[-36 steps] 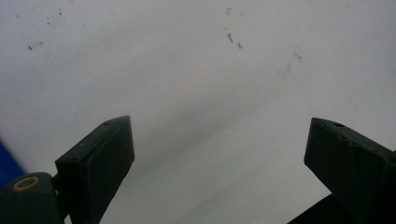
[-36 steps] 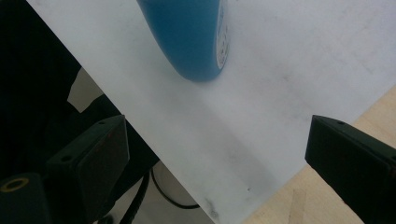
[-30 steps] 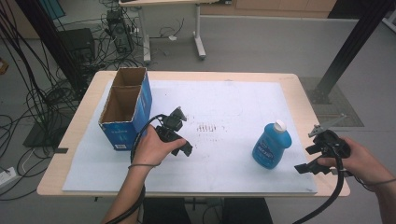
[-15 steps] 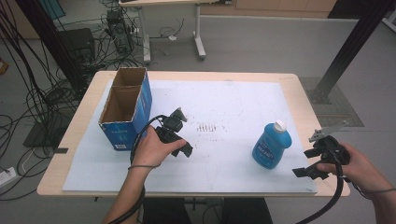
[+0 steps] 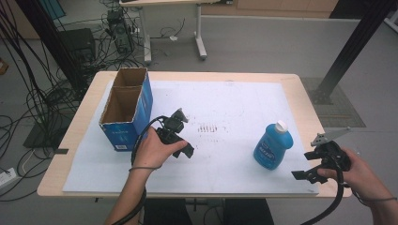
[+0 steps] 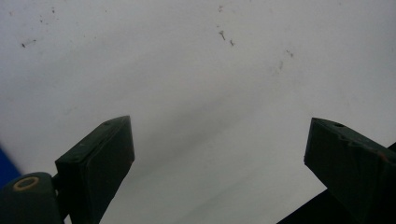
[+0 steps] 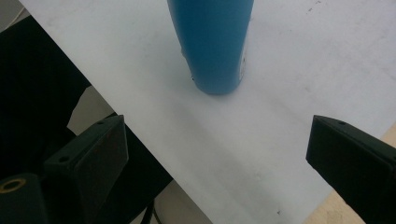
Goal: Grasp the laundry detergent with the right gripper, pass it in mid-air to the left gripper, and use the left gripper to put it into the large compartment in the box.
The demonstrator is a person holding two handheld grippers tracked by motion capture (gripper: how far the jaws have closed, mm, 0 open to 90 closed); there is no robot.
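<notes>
At the near right corner of the table I have my right gripper (image 5: 310, 165), jaws spread wide with nothing between them, aimed at the blue bottle (image 5: 273, 146). The bottle stands upright on the white sheet (image 5: 234, 98) just ahead of the jaws, not touching them. Farther left, my left gripper (image 5: 185, 142) hangs over bare sheet, jaws equally wide and holding nothing, just beside the open cardboard box (image 5: 126, 107) at the table's left side.
</notes>
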